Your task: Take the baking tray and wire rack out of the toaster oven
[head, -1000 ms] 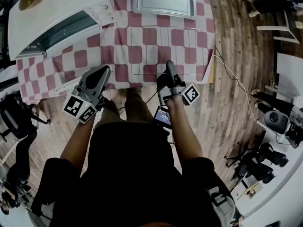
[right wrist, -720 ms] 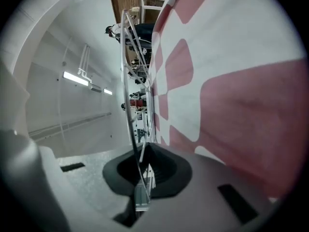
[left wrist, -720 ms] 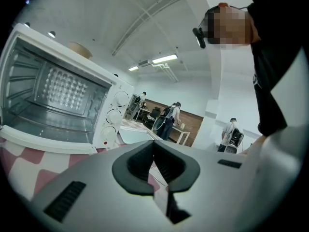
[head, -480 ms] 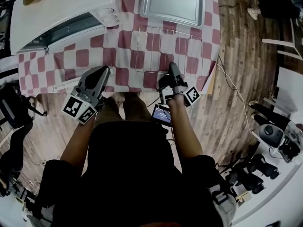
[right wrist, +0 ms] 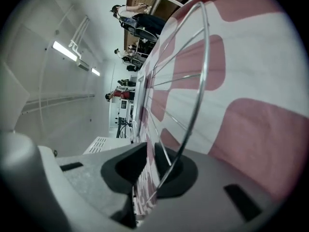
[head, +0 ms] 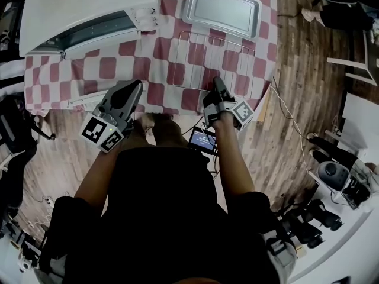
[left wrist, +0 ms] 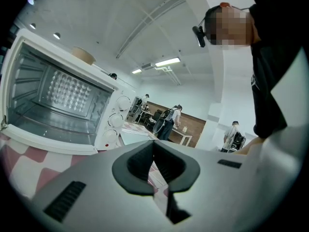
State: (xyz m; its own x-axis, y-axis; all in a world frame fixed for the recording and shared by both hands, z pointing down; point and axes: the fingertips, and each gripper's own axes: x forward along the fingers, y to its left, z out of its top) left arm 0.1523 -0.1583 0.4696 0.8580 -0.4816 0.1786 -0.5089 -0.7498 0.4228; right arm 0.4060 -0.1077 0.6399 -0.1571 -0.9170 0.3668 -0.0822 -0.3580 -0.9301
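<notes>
My right tongs [head: 217, 83] sat at the near edge of the table [head: 118, 70], and the front wire of the wire rack [head: 213, 58] ran between their jaws. They had just been easing apart: a slim gap showed and the pads no longer pinched the wire. My left tongs [head: 131, 87] hung over the same near edge, further left, jaws together with nothing in them.

The rack lay flat on the chequered cloth. Its front edge was close to the table's near edge, and its right end was near the table's right edge, where the wooden floor [head: 284, 99] began. To the rack's left there was bare cloth, reaching as far as the dropped door of the toaster oven [head: 89, 10]. The oven stood at the far left with its mouth towards me. Beyond the rack lay the baking tray [head: 222, 7], hollow side up, also close to the right edge. Its near rim was just beside the rack's far wire, and I could not tell whether they touched.

The rack's long axis ran left to right, roughly along the near edge, with its cross wires pointing away from me. The tray's long axis lay the same way
</notes>
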